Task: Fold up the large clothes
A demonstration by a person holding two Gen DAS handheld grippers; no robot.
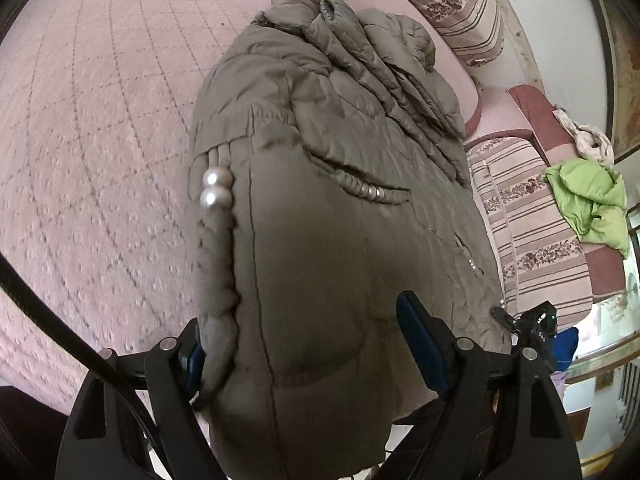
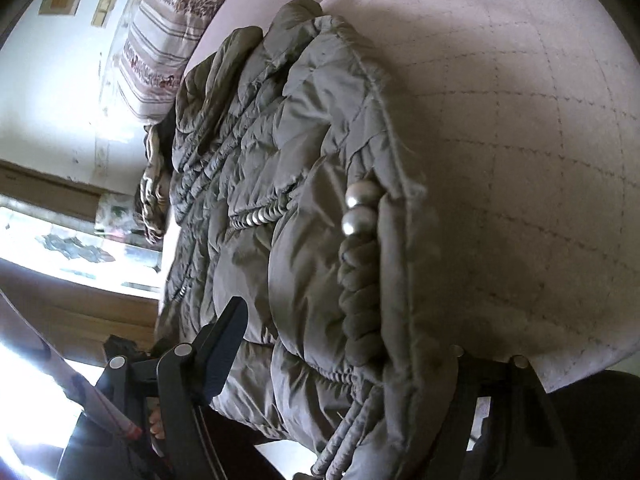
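left claw [image 1: 312, 364]: nearest in the left wrist view. jaws set wide, straddling the near hem of the jacket; the left finger [image 1: 191, 364] seems to touch the braided trim, the right finger [image 1: 420, 344] stands over the cloth. whether the pads truly press is hard to tell from here.

right claw [image 2: 336, 344]: jaws set wide, astride the same near end of the jacket. the left finger [image 2: 224, 344] lies against the quilted panel; the other finger is mostly hidden behind the edge fold, so a grip cannot be confirmed.

jacket [image 1: 340, 208]: large olive-grey quilted coat, lying lengthways on the bed, hem towards the claws, collar end bunched at the far end. already narrowed, with a sleeve or side panel laid over the body.

pearl beads [image 1: 216, 190]: two, on the braided trim along the left edge, just beyond the hem.

bed cover [image 1: 92, 128]: pale pink, grid-stitched, under and beside the jacket.

striped cushions [image 1: 524, 232]: to the right, beyond the jacket; a green garment [image 1: 588, 200] lies on them.

handling note: step judged to be taking the hem for a fold towards the collar. take both corners deep, past the puffy edge, close evenly, lift together and carry level so the padding does not slide.
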